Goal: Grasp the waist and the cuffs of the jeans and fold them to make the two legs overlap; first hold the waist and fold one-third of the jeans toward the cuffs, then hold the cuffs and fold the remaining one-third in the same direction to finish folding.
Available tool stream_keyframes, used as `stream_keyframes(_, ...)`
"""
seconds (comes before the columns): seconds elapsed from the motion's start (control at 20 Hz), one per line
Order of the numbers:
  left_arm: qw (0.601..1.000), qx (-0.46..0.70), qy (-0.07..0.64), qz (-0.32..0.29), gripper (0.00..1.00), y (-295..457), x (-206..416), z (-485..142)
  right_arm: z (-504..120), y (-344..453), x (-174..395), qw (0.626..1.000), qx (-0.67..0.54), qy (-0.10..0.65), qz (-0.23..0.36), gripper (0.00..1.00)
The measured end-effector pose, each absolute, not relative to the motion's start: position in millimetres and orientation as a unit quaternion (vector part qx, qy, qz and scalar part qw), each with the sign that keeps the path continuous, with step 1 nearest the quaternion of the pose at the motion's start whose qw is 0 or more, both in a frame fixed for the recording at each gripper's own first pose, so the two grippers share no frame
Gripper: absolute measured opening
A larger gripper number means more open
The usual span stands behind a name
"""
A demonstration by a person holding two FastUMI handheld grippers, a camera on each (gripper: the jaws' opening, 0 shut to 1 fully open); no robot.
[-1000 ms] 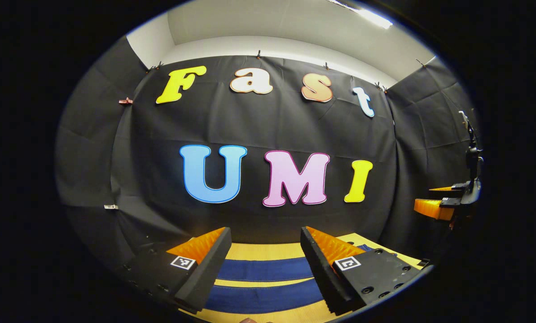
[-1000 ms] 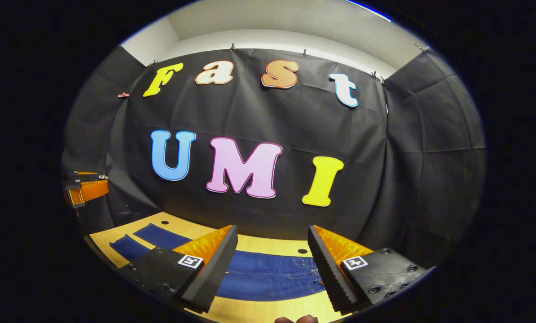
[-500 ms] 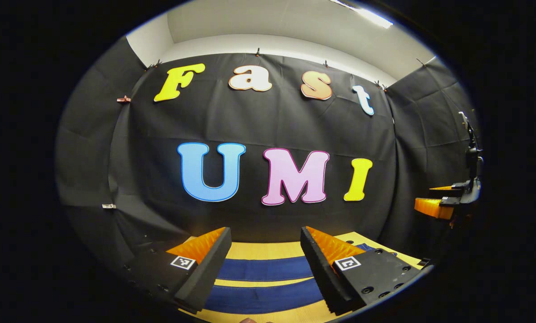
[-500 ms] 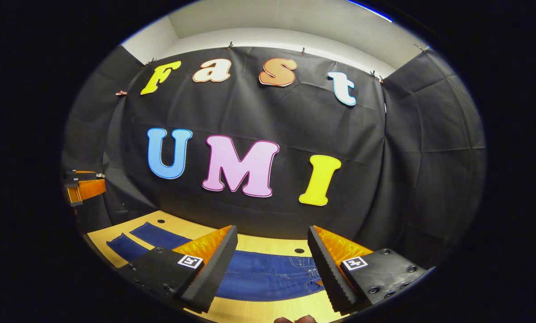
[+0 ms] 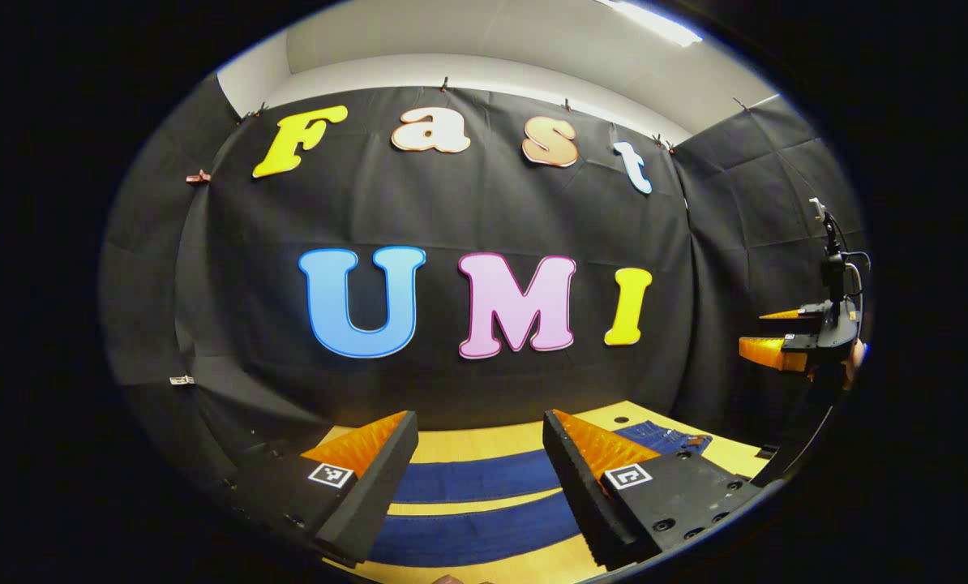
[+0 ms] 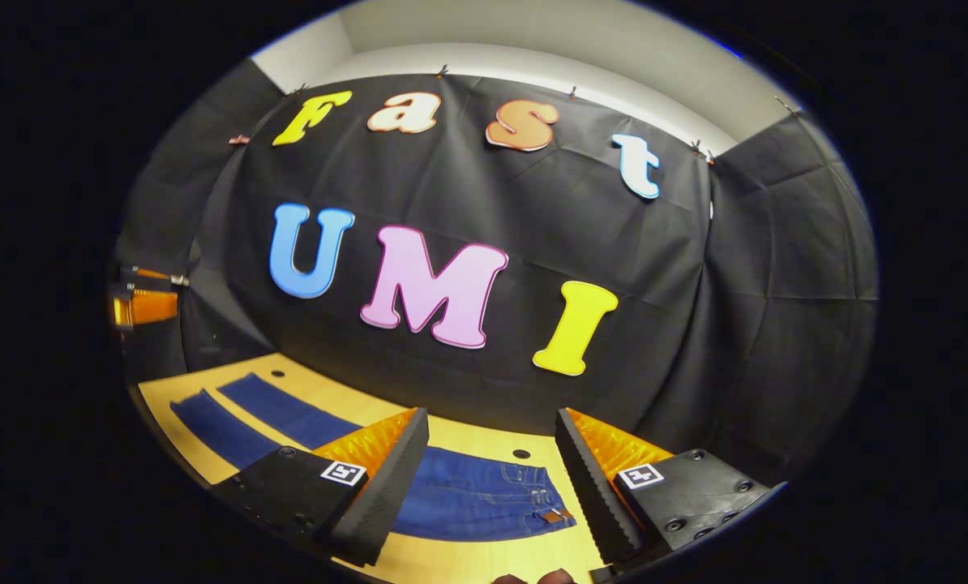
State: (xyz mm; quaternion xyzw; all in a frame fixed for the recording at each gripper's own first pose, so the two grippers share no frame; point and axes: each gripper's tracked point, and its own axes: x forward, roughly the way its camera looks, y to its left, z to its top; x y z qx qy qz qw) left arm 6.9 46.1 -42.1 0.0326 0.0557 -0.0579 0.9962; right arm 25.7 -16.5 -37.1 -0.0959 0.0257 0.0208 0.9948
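Two legs of the jeans [image 6: 484, 507] lie flat and apart on the wooden table [image 5: 468, 446], waist toward our right gripper [image 6: 492, 478], legs running off toward our left gripper [image 5: 476, 478]. Both grippers hang above the cloth with fingers spread, holding nothing. If we pinch one layer only, or grab unevenly, the legs may overlap crookedly.

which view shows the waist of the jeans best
The right gripper view: the jeans' waist, with its seams and small tan patch, lies flat on the wooden table between the open right gripper fingers. The left gripper view shows mostly the two legs, with the waist a small sliver at the far right.
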Motion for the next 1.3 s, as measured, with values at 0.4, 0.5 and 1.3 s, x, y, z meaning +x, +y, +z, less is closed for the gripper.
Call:
stream_keyframes(0.4, 0.976, 0.059, 0.185, -0.1, 0.97, 99, 25, -137, -171, -41, 74, 0.968, -0.143, 0.176, 0.109, 0.97)
stream_keyframes(0.5, 0.963, 0.083, 0.229, -0.114, 0.97, 112, 26, -166, -208, -49, 90, 0.951, -0.174, 0.215, 0.138, 0.97)
stream_keyframes(1.3, 0.731, 0.266, 0.571, -0.263, 0.99, 207, -12, -365, -439, -91, 104, 0.746, -0.24, 0.514, 0.349, 0.98)
